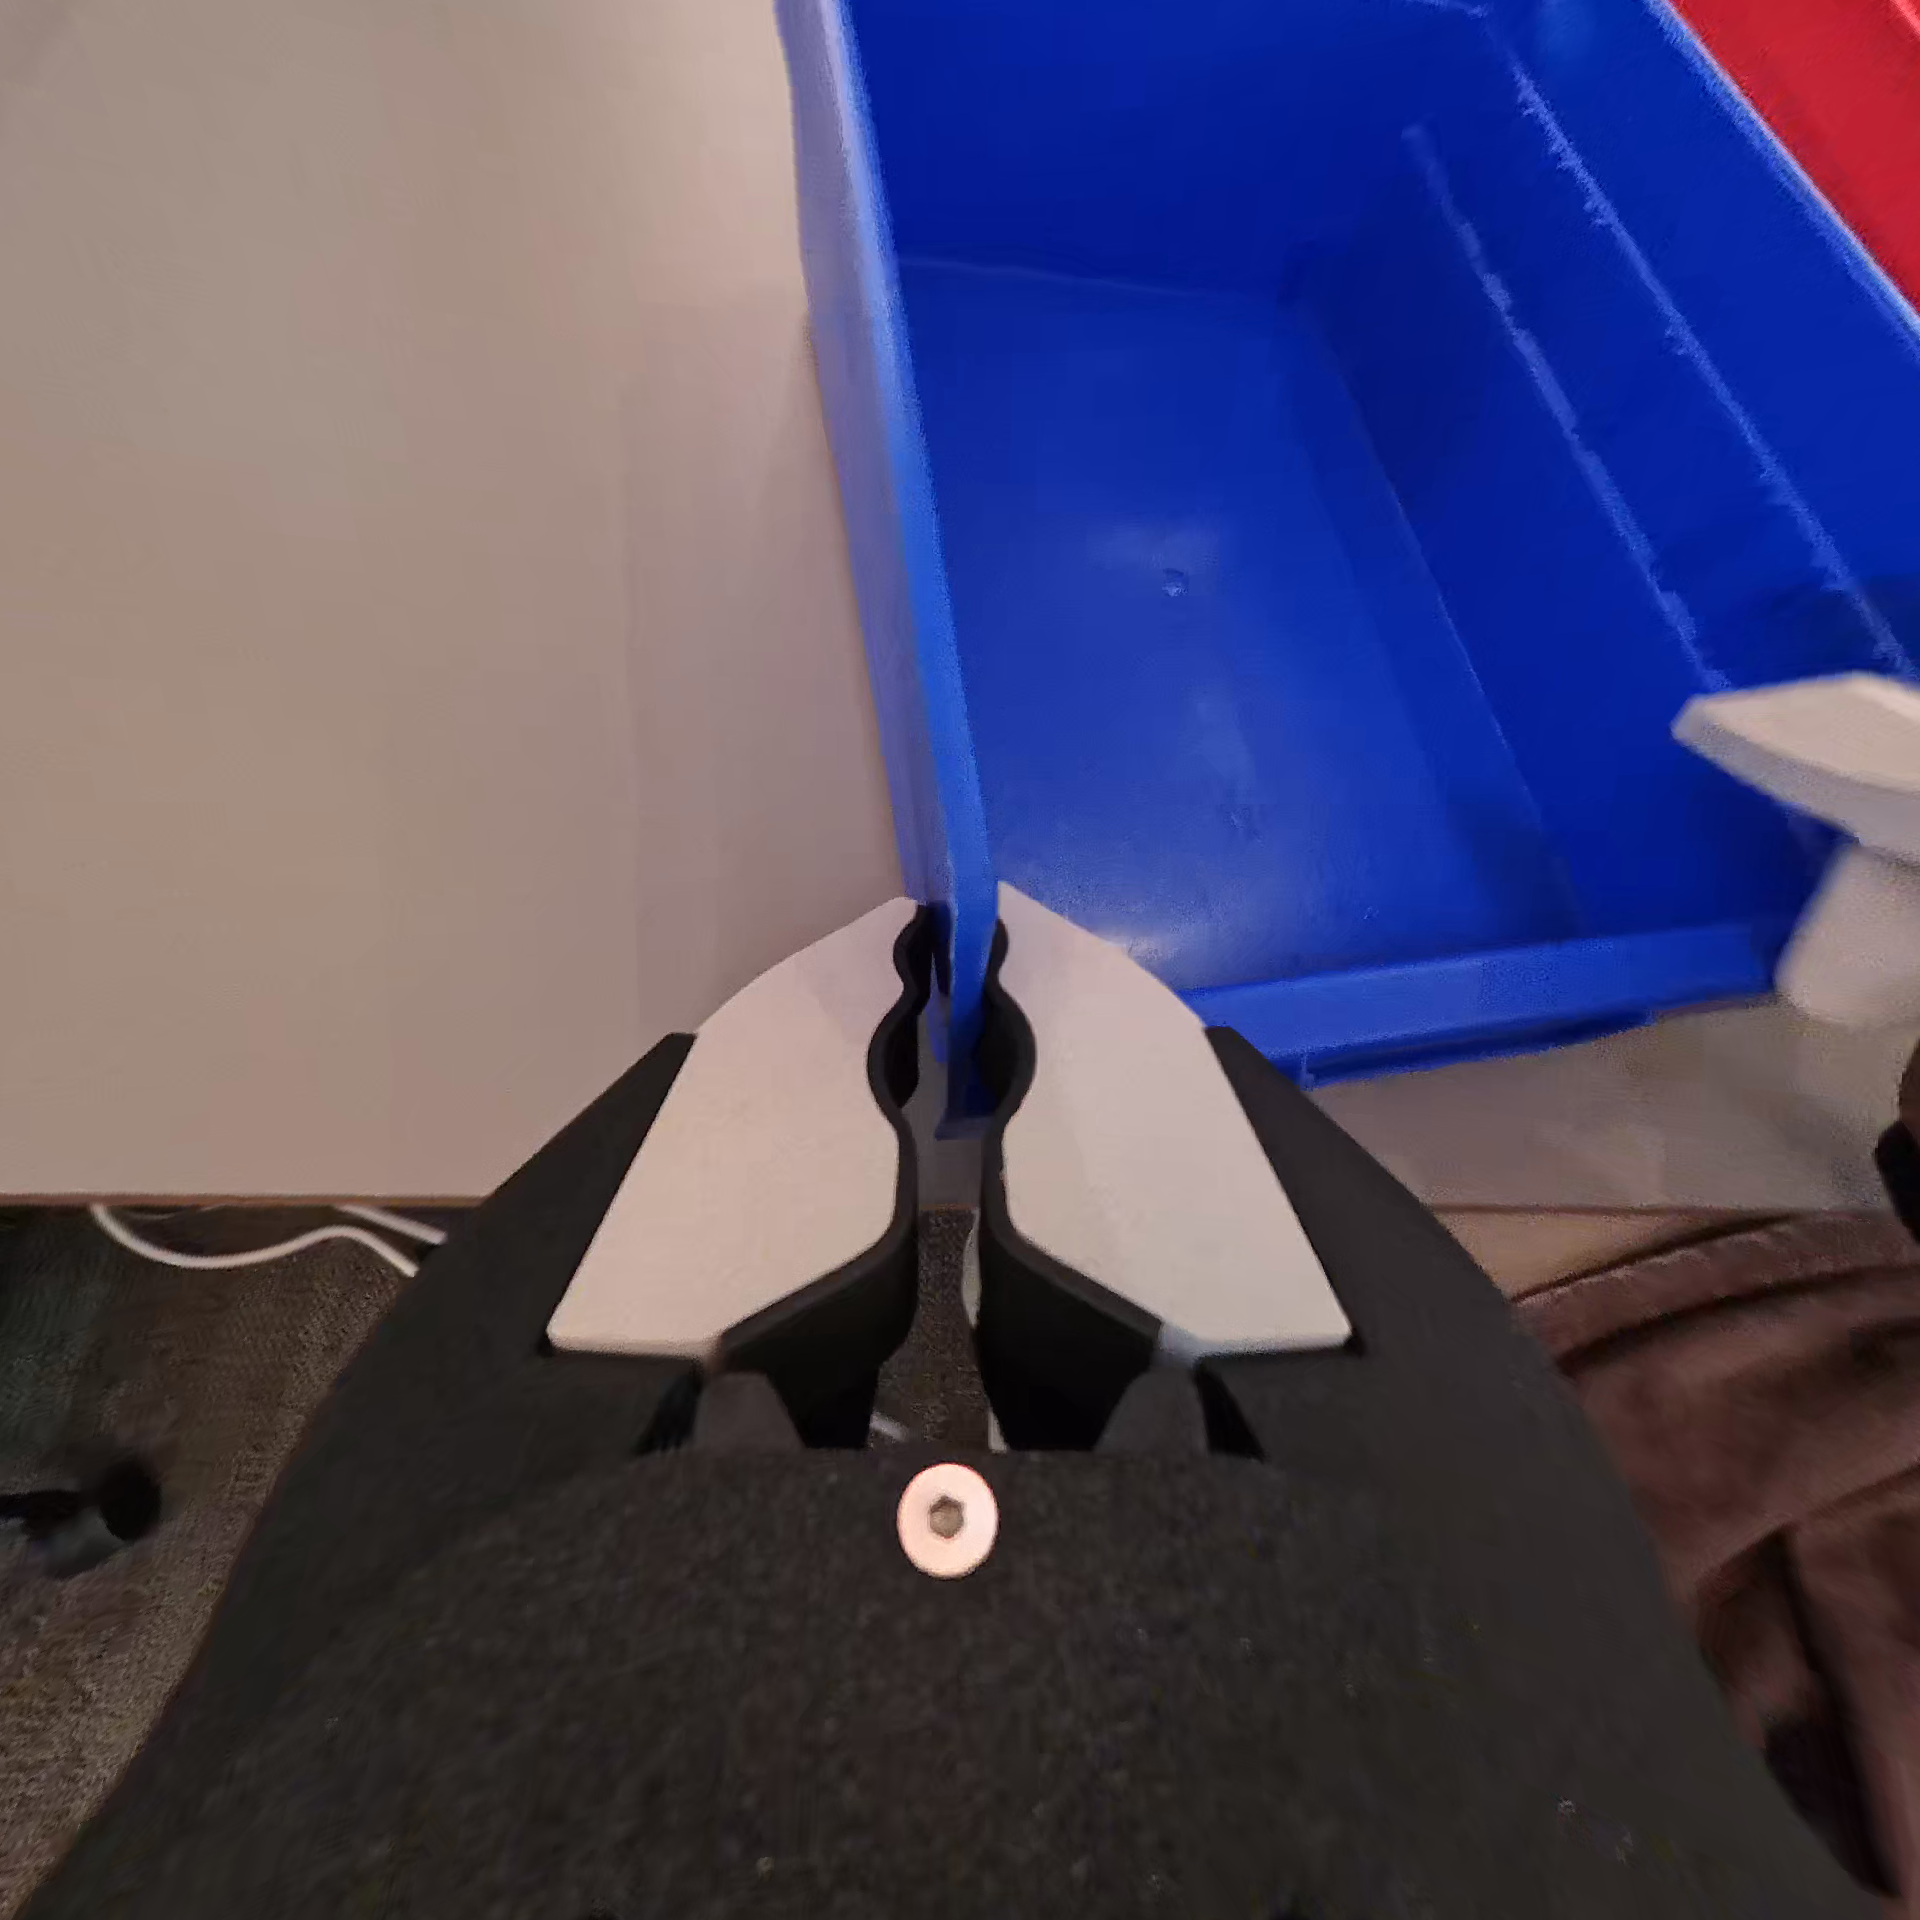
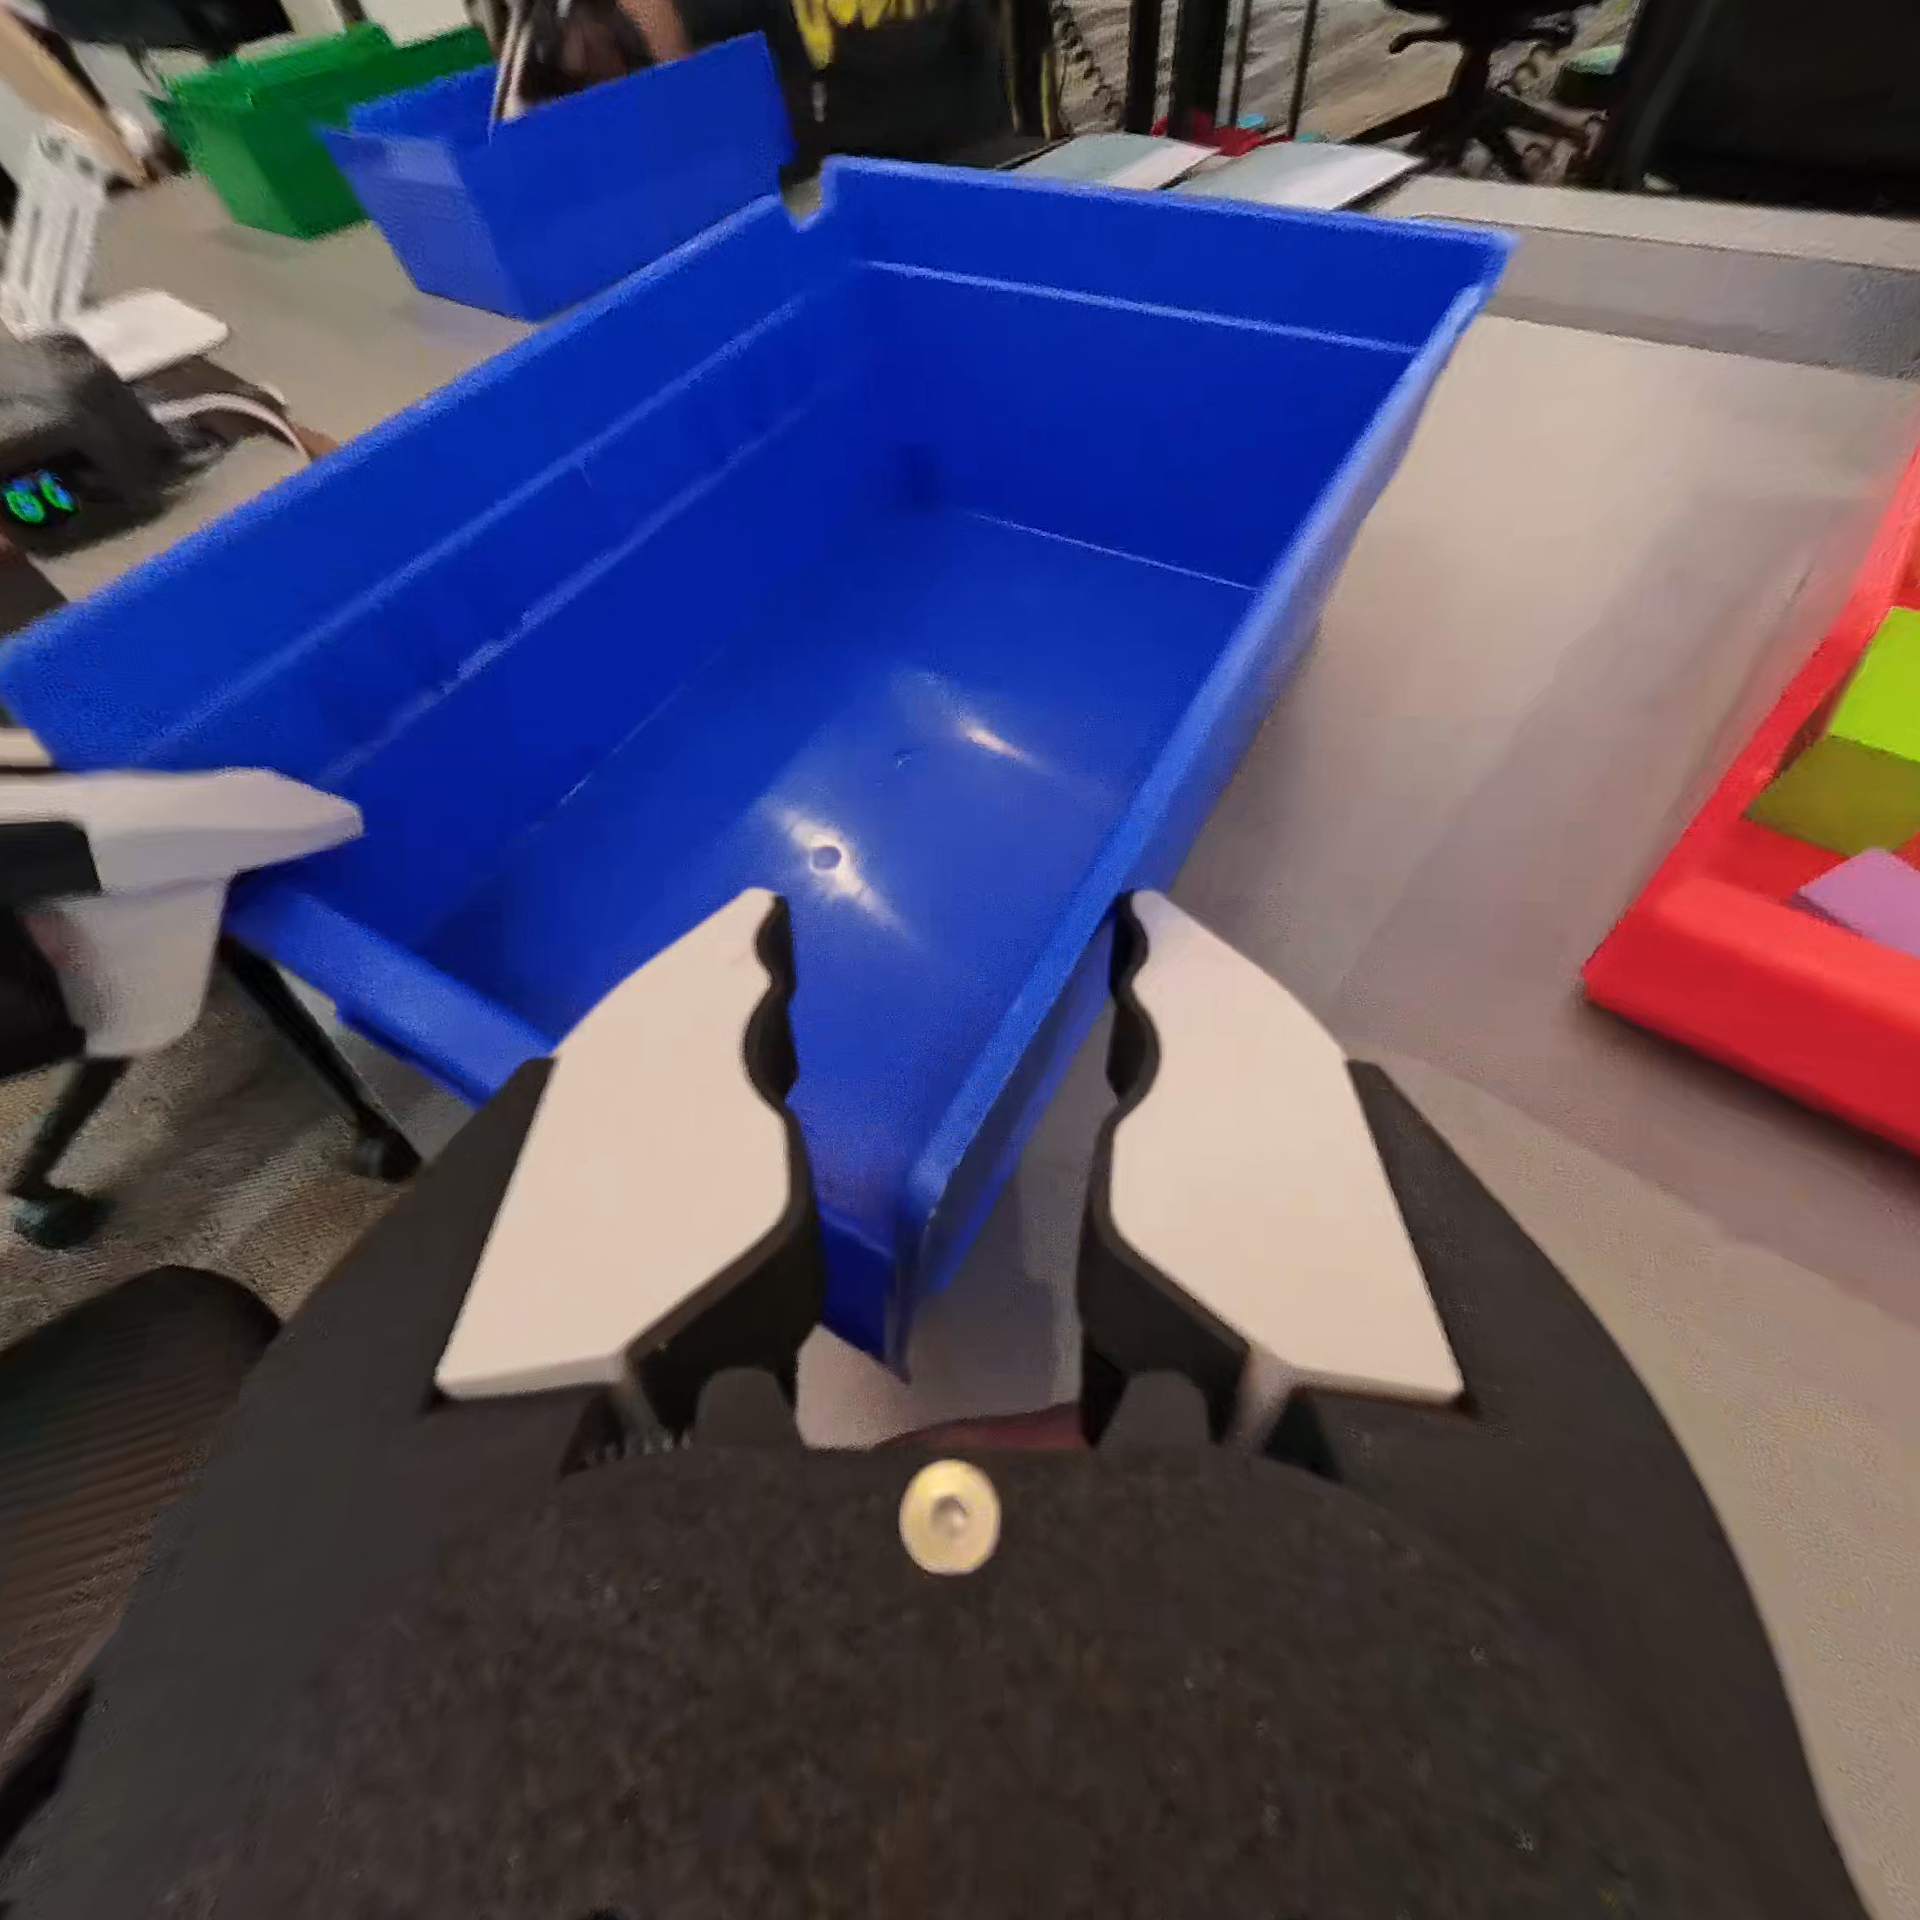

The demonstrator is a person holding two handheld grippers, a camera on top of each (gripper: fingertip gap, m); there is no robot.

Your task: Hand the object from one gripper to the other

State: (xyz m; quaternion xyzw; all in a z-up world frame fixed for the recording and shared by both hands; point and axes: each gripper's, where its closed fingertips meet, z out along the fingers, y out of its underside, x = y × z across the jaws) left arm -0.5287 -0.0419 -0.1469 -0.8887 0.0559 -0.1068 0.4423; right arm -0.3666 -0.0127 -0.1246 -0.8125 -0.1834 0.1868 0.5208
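Pinching the stiff, light blue bin (image 1: 1299, 582) by its thin side wall with my left gripper (image 1: 951, 1013), I am straddling the opposite wall with my spread right gripper (image 2: 951, 1023).

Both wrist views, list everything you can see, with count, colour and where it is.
Storage bin: one, blue, empty, at the table's near edge, between the tools.
Second bin: one, blue, behind it to the left.
Green bin: one, far left.
Red tray: one, on the right, holding blocks.
Blocks: at least three, two lime green and one purple, in the red tray.
Table: one, grey.
Left tool: shut on the storage bin's left wall.
Right tool: open, straddling the right wall.
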